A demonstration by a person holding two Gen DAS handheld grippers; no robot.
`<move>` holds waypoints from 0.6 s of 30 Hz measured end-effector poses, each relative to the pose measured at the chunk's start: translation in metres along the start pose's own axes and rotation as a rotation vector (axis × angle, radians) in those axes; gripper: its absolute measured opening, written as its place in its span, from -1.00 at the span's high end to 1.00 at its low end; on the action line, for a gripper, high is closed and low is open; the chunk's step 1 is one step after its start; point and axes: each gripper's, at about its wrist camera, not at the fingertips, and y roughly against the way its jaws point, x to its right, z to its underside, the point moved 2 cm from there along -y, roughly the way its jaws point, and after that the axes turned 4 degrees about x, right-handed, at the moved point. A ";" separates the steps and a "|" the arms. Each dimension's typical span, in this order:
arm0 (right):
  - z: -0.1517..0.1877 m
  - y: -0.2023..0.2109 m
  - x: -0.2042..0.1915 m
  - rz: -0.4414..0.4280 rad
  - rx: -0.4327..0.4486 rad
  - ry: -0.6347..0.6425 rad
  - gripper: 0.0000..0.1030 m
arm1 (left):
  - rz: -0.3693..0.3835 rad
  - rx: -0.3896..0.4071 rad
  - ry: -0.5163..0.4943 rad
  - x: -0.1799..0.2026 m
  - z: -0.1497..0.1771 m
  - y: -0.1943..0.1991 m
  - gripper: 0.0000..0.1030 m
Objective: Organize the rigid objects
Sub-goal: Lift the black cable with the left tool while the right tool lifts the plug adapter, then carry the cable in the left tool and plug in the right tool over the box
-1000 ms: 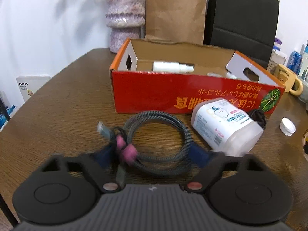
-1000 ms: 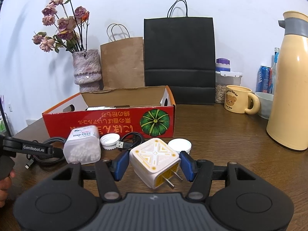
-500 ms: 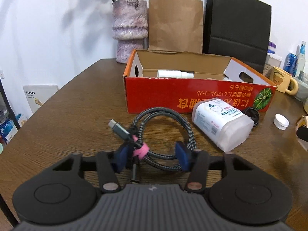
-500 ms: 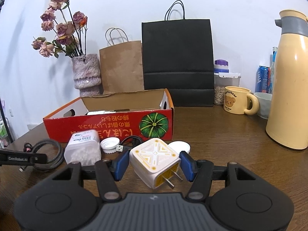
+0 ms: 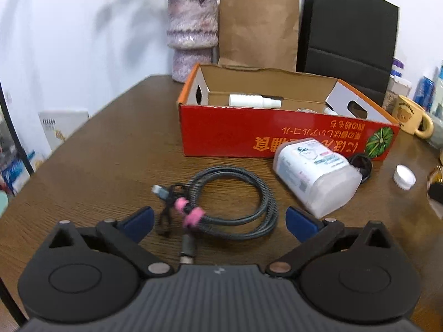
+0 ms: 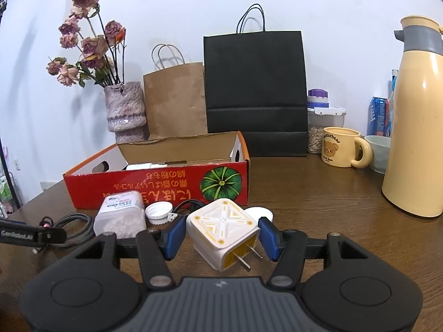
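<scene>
A coiled grey braided cable (image 5: pixel 267 204) with pink ties lies on the wooden table (image 5: pixel 110 152). My left gripper (image 5: pixel 218 220) hovers just behind it. Its jaws are opening wide, and the blue pads stand clear on either side of the coil. In the right wrist view my right gripper (image 6: pixel 221 236) is shut on a white and yellow plug adapter (image 6: pixel 221 227), prongs toward the camera. The open red cardboard box (image 5: pixel 249 135) (image 6: pixel 155 188) holds a white spray bottle (image 5: pixel 252 101). A clear plastic container (image 5: pixel 313 174) (image 6: pixel 120 215) lies in front of the box.
White caps (image 5: pixel 404 177) (image 6: pixel 158 213) and a small black cable (image 5: pixel 362 163) lie near the box. Behind it stand a vase (image 6: pixel 126 110), a brown bag (image 6: pixel 174 99) and a black bag (image 6: pixel 254 94). At right are a mug (image 6: pixel 340 146), a bowl (image 6: pixel 379 149) and a tall thermos (image 6: pixel 418 127).
The left jaws narrowed around the cable's tied end, then spread wide; the cable now lies loose on the table. The right gripper and its adapter have not moved.
</scene>
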 end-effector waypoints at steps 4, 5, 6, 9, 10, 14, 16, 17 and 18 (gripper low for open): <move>-0.004 -0.001 0.012 0.018 0.007 -0.033 -0.11 | -0.083 -0.043 -0.005 0.016 -0.007 -0.018 -1.00; -0.004 -0.002 0.015 0.022 0.007 -0.040 -0.11 | -0.113 -0.052 -0.012 0.018 -0.008 -0.023 -1.00; -0.005 -0.003 0.018 0.025 0.007 -0.042 -0.11 | -0.140 -0.059 -0.014 0.020 -0.007 -0.027 -1.00; -0.006 -0.005 0.025 0.029 0.003 -0.047 -0.11 | -0.148 -0.090 0.003 0.019 -0.005 -0.038 -1.00; -0.005 -0.006 0.026 0.028 0.001 -0.050 -0.11 | -0.135 -0.085 0.028 0.017 -0.004 -0.041 -1.00; -0.004 -0.006 0.024 0.023 0.000 -0.045 -0.11 | -0.125 -0.074 0.044 0.013 -0.004 -0.043 -1.00; -0.004 -0.007 0.023 0.022 -0.002 -0.042 -0.11 | -0.121 -0.059 0.041 0.012 -0.002 -0.039 -0.84; -0.003 -0.007 0.023 0.023 -0.002 -0.041 -0.11 | -0.117 -0.049 0.042 0.010 -0.001 -0.036 -0.83; -0.003 -0.007 0.022 0.025 -0.004 -0.039 -0.11 | -0.104 -0.048 0.041 0.009 -0.001 -0.035 -0.82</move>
